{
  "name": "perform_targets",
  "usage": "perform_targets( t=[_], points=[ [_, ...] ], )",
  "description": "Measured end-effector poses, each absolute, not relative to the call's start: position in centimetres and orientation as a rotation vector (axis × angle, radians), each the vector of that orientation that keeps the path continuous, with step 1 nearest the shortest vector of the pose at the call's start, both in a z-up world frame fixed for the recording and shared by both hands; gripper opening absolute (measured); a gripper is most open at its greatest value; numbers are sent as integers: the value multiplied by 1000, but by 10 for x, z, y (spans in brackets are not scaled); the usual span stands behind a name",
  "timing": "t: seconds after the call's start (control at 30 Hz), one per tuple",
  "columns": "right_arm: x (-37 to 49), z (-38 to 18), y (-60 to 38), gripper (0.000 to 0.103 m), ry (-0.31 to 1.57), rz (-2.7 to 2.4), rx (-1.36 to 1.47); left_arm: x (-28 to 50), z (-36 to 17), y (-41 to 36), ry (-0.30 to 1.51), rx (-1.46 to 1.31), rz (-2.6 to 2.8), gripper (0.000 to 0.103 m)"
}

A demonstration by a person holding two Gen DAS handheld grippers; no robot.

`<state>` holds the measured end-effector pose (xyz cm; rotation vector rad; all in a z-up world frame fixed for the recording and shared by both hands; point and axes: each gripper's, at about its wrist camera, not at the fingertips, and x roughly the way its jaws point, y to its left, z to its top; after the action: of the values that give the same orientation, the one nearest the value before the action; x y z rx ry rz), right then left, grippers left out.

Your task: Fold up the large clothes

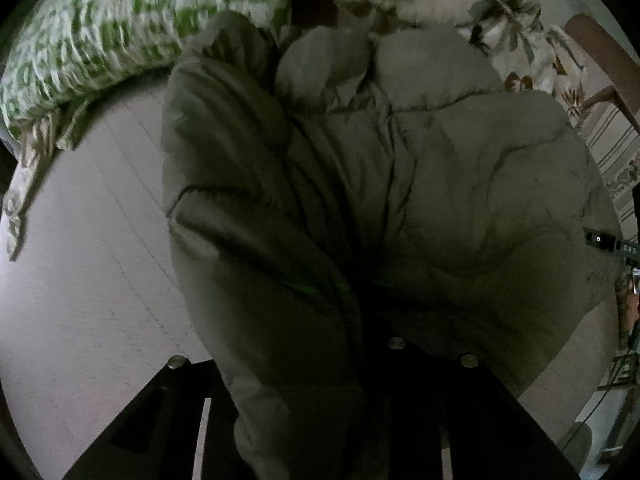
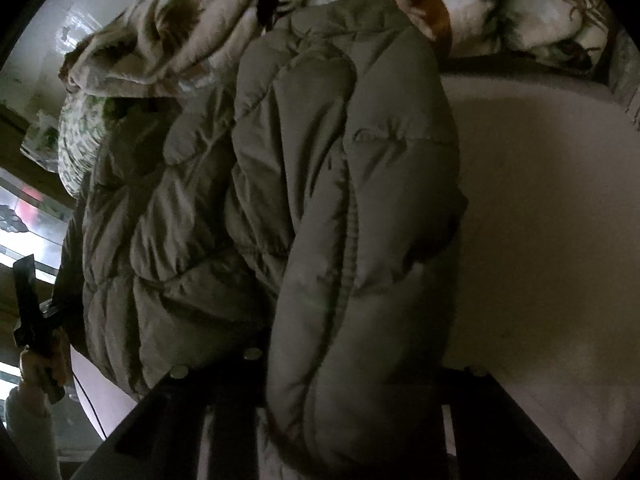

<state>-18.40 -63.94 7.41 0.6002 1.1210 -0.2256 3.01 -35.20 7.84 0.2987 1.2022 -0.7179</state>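
Jacket [image 1: 400, 200] bunched between both grippers' jaws, draped over bed [image 1: 80, 260].

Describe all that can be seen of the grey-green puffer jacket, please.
The jacket is a bulky, quilted garment of dull grey-green, smooth fabric with stitched padded sections. It lies bunched on a pale bed, with one puffy sleeve or folded edge running along it. Its far end touches a floral blanket, and a green-patterned pillow lies close beside it. Its fabric drapes over both grippers' fingers, hiding them, so whether they grip it cannot be told.
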Motion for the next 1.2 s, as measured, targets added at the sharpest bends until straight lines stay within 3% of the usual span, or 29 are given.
perform_targets(
  t=[0.4,0.77,0.97,1.2],
  points=[
    [-236,129,-634,28,1037,-201,567,4,135,-349,1135,303,-748,25],
    [-270,154,-619,28,1004,-156,542,-50,148,-310,1112,310,-770,25],
    [-290,141,-603,28,1018,-142,537,-71,121,-297,1140,319,-752,26],
    [-306,81,-606,28,1076,-197,590,-82,59,-279,1194,300,-691,28]
  ],
)
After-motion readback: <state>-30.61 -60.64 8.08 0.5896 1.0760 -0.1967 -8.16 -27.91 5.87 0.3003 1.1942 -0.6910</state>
